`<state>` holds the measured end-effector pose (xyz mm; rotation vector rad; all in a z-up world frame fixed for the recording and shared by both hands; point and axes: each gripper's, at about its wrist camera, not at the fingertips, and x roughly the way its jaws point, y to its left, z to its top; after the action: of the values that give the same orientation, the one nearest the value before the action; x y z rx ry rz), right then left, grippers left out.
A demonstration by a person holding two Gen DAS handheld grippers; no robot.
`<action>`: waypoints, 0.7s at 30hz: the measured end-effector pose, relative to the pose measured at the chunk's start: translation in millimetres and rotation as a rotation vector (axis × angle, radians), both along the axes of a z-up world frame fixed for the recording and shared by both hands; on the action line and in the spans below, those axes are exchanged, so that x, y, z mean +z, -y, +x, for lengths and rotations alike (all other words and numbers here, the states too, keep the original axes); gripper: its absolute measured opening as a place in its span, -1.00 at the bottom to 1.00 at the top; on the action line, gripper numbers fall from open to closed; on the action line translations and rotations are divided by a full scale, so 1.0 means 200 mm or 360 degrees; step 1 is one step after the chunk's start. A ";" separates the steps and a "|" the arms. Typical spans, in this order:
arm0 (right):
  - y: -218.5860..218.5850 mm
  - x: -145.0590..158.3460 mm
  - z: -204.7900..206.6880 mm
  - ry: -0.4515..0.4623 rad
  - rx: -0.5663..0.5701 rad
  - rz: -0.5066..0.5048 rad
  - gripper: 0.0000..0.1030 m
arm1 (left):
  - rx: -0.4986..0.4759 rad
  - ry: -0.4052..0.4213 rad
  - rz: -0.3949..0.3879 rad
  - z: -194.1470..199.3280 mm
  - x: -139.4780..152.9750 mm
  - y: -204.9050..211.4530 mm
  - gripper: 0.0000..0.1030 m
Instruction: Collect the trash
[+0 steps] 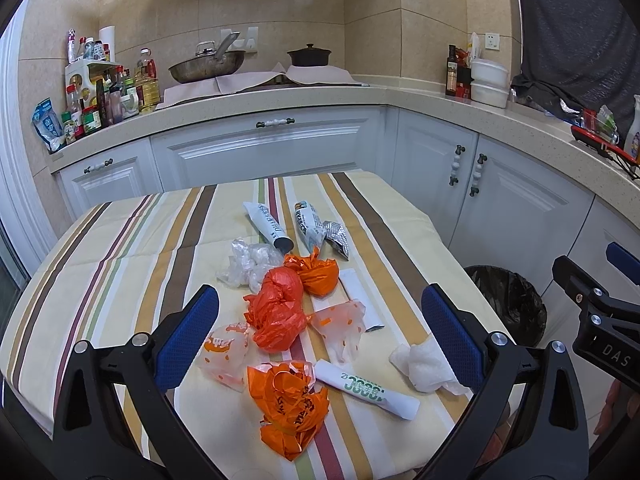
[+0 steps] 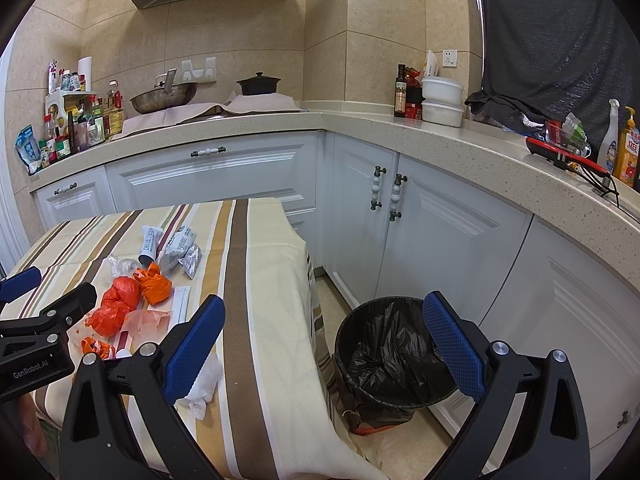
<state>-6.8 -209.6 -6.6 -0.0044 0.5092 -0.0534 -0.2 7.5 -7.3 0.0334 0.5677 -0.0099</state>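
**Trash still spread on the surface, bin empty as far as can be seen**

While the bin (image 2: 394, 354) stands on the floor beside the surface's right edge, its black liner shows nothing inside, so I judge the collecting barely begun. The surface (image 1: 120, 240), under a striped cloth, carries the whole pile around its middle: orange bags (image 1: 276, 312), printed clear bags, a white tube (image 1: 267, 224), foil wrappers (image 1: 336, 236) and a rolled paper (image 1: 368, 390). A crumpled tissue (image 1: 424, 362) lies nearest the right edge.

The left tool (image 1: 320, 332) is spread wide and holds nothing, poised above the pile's near end. The right tool (image 2: 324, 344), likewise wide and empty, straddles the surface's right edge, with the tissue just beside its left finger and the bin behind its right one.
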 end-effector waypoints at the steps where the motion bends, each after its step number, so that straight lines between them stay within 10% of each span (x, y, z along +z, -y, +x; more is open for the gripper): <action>1: 0.00 0.00 0.00 0.0000 0.0000 0.0000 0.87 | -0.0001 0.0000 0.0000 0.00 0.00 0.00 0.92; 21: 0.00 0.01 0.00 -0.0002 0.0000 0.0000 0.87 | 0.0004 -0.0014 -0.0008 -0.01 -0.05 -0.03 0.92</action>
<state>-6.4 -210.4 -5.3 -0.0044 0.5104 -0.0537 -2.5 14.4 -16.8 0.0280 0.5764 -0.0091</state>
